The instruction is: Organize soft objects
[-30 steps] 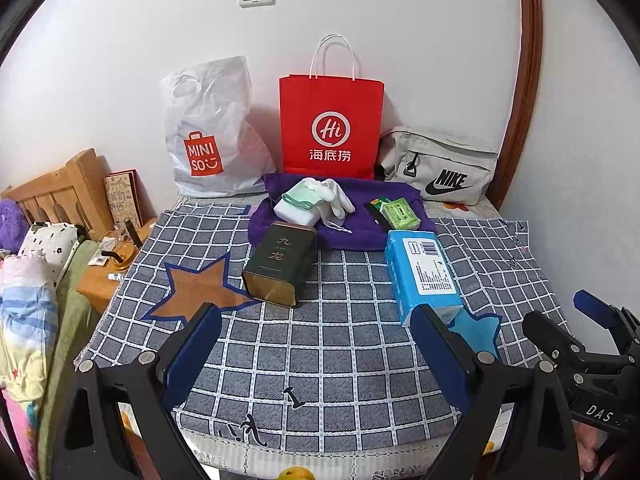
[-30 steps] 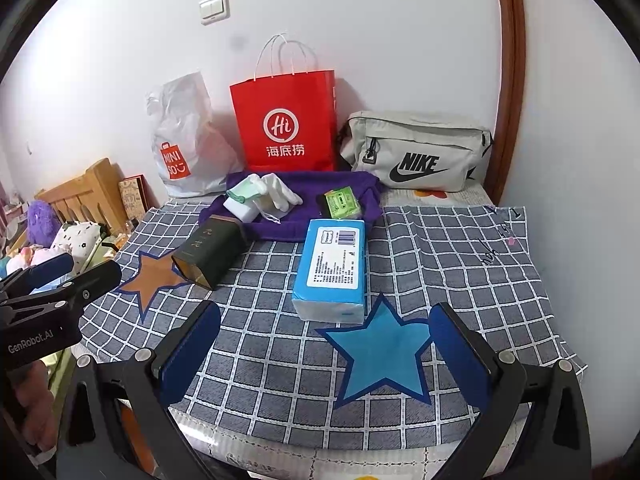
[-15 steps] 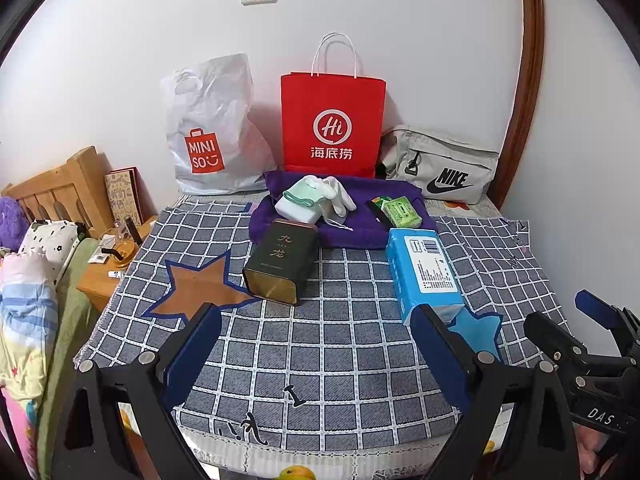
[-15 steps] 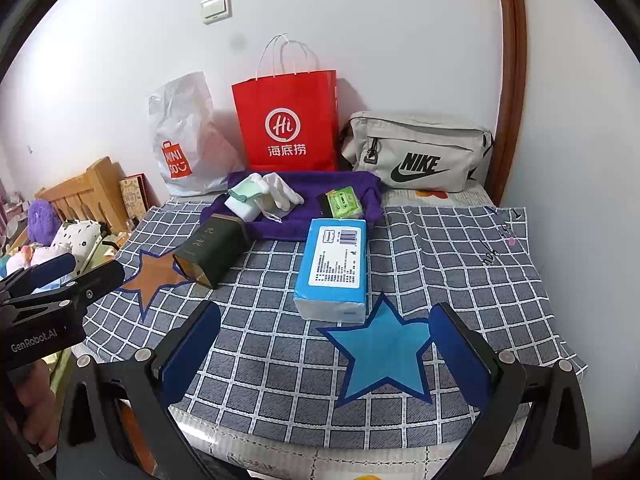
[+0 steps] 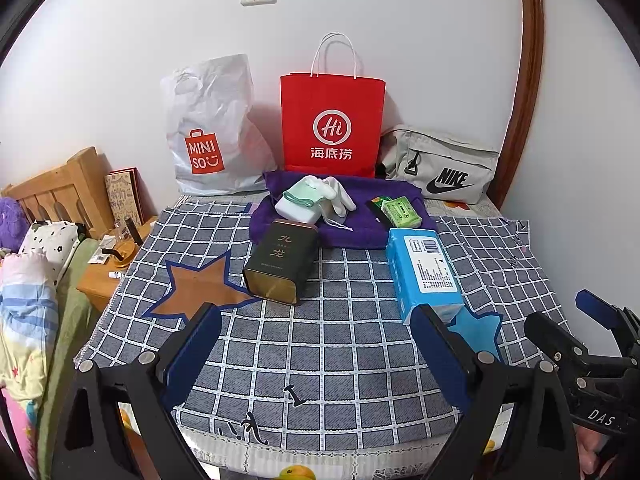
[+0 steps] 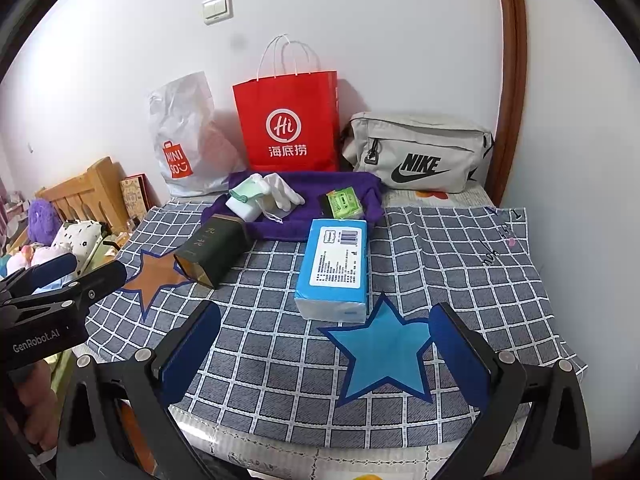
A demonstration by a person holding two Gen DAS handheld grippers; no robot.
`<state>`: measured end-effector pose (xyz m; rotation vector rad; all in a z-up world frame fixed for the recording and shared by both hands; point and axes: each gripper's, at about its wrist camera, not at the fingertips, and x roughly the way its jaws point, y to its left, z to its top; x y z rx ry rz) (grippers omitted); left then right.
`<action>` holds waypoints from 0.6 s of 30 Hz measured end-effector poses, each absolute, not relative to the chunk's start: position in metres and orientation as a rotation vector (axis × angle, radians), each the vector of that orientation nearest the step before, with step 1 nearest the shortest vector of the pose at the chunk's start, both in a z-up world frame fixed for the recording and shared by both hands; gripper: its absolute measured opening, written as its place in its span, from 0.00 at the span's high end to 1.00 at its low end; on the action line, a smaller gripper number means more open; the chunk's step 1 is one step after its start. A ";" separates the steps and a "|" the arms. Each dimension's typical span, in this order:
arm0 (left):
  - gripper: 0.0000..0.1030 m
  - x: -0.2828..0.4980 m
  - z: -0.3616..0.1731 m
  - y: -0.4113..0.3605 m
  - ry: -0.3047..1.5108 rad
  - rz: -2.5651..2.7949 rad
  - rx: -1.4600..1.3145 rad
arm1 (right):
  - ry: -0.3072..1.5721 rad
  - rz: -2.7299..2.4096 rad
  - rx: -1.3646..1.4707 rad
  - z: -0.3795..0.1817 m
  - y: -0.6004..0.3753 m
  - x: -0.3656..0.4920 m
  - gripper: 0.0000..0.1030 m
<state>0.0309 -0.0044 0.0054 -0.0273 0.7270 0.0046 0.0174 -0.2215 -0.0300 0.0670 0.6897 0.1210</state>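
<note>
Both tongs, left (image 5: 316,354) and right (image 6: 326,350), released and empty, held back at near edge; tissue pack (image 6: 334,266) centred ahead, presumably for unobstructed approach.

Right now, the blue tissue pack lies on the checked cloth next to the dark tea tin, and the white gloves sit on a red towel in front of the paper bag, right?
Not quite: the towel under the white gloves is purple, not red; the right wrist view shows it. The red thing is the paper bag behind. The blue tissue pack does lie on the checked cloth beside the dark tea tin.
</note>
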 end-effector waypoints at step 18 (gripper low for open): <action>0.07 0.031 0.006 -0.004 0.727 0.005 -0.027 | 0.686 0.123 0.064 -0.028 -0.220 0.016 0.01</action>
